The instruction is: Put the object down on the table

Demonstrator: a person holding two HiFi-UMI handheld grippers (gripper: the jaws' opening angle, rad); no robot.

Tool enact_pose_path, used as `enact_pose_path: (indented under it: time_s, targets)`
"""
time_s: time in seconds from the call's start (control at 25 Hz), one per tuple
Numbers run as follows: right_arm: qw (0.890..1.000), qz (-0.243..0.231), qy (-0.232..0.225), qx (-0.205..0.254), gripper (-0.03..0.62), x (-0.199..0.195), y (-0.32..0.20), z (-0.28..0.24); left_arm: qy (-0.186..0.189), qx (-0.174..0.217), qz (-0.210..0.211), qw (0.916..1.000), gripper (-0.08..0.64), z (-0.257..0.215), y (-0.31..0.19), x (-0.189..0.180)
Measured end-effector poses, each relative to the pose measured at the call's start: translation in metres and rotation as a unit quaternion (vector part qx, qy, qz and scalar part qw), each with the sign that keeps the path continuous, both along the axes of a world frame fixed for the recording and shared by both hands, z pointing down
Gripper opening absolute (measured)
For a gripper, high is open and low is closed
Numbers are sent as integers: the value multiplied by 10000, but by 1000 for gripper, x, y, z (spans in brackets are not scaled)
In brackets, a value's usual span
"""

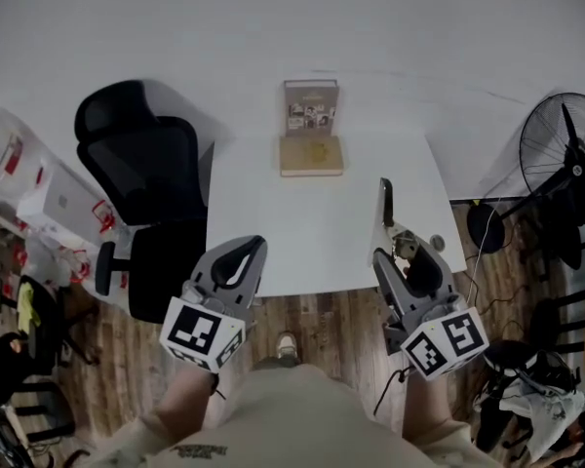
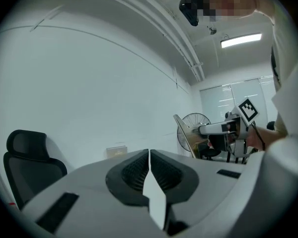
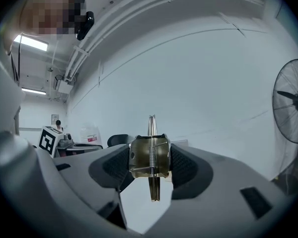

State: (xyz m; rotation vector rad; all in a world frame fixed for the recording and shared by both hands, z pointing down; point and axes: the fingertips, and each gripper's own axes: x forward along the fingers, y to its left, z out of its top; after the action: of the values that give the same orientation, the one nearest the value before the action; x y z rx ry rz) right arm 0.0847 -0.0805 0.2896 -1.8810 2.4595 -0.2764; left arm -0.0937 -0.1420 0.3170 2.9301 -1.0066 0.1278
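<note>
A brass-coloured spring clip [image 3: 150,156] with long thin blades sits between the pads of my right gripper [image 3: 150,168], which is shut on it. In the head view the clip [image 1: 387,206] sticks up and forward from the right gripper [image 1: 387,253], above the right near edge of the white table [image 1: 312,224]. My left gripper [image 1: 250,250] hovers at the table's near left edge. Its jaws are shut with nothing between them [image 2: 149,155]. From the left gripper view, the right gripper [image 2: 223,129] shows holding the clip [image 2: 185,132] out to the right.
A brown upright box [image 1: 311,106] and a flat tan box [image 1: 311,155] sit at the table's far edge. A black office chair [image 1: 141,174] stands left of the table, and a floor fan [image 1: 565,159] stands on the right. Clutter lies on the wooden floor at both sides.
</note>
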Motion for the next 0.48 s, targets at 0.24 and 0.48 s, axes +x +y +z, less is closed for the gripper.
enact_pose_path:
  time_s: [0.24, 0.48]
  targets:
    - [9999, 74, 114, -92, 249, -3, -45, 7, -14, -34, 83, 10000, 29, 12, -43, 0]
    - [9995, 20, 304, -54, 249, -14, -62, 4, 36, -97, 91, 9999, 29, 18, -55, -5]
